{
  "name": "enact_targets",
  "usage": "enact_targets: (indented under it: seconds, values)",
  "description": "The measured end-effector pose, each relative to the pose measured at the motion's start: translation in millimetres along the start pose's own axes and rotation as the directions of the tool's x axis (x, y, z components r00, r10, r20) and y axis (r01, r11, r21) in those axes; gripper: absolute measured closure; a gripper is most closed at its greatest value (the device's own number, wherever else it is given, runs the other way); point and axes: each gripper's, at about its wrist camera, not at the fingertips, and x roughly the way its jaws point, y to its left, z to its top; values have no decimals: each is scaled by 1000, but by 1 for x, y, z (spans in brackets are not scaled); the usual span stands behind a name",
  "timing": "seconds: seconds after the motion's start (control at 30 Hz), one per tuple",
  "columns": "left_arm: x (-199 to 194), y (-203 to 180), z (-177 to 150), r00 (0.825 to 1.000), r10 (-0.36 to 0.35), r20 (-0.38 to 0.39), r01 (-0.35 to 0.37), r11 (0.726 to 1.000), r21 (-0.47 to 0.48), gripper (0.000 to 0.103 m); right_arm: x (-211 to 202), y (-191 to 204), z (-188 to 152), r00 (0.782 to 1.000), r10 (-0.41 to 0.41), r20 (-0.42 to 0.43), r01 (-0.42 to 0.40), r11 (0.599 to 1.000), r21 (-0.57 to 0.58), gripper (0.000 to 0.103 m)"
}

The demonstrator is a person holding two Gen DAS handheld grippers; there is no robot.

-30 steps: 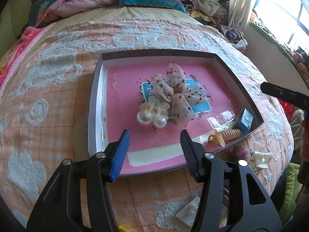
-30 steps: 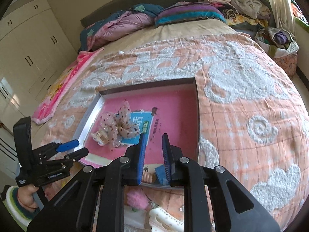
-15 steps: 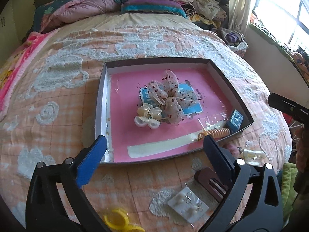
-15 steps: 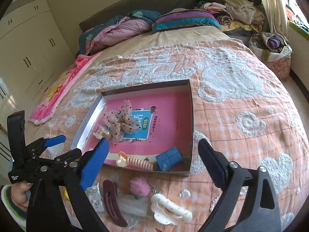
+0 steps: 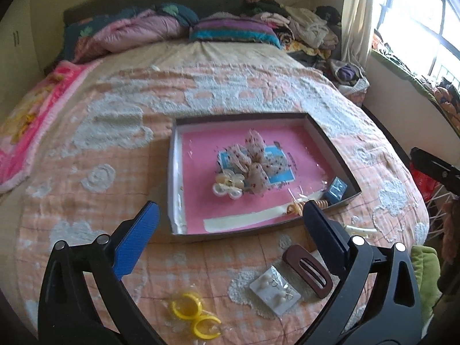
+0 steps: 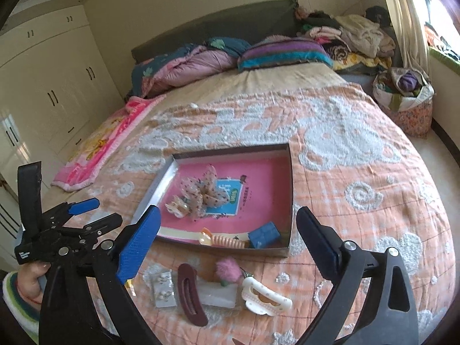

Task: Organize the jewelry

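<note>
A shallow box with a pink floor [image 5: 198, 149] [image 6: 267, 172] lies on the bed. In it are a dotted lace bow [image 5: 254, 158] [image 6: 205, 191], a pearl clip [image 5: 227, 185], an orange spiral clip [image 6: 222, 240] and a small blue box [image 5: 336, 187] [image 6: 264, 234]. In front of the box lie a brown hair clip [image 5: 307, 270] [image 6: 191, 293], an earring card [image 5: 274, 290] [image 6: 164, 289], yellow rings [image 5: 192, 313], a pink pompom [image 6: 228, 268] and a white claw clip [image 6: 266, 297]. My left gripper [image 5: 230, 230] [image 6: 95, 211] and right gripper [image 6: 228, 240] are open and empty, held back from the box.
The orange and white quilt [image 6: 359, 172] covers the bed. Folded bedding and pillows [image 6: 230, 54] are piled at the headboard. A cloth bag [image 6: 402, 97] stands on the floor at the right, wardrobes [image 6: 51, 86] at the left.
Both grippers have opened wide and pulled back from the box. The right gripper let go of the small blue box, which now lies in the box's near right corner.
</note>
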Motion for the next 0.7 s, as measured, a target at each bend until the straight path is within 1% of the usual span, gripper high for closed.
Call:
enact_targets:
  seconds: [0.2, 0.3, 0.7]
  values:
    - [-24, 0, 4, 999, -6, 47, 6, 1000, -8, 9, -30, 14, 4, 998, 10, 62, -8, 1000, -30, 8]
    - [-34, 0, 5, 998, -9, 66, 10, 1000, -9, 9, -45, 19, 6, 996, 19, 91, -15, 999, -37, 6]
    - [-73, -11, 5, 990, -26, 140, 26, 1000, 0, 9, -92, 34, 7, 985, 39, 168, -27, 997, -70, 5]
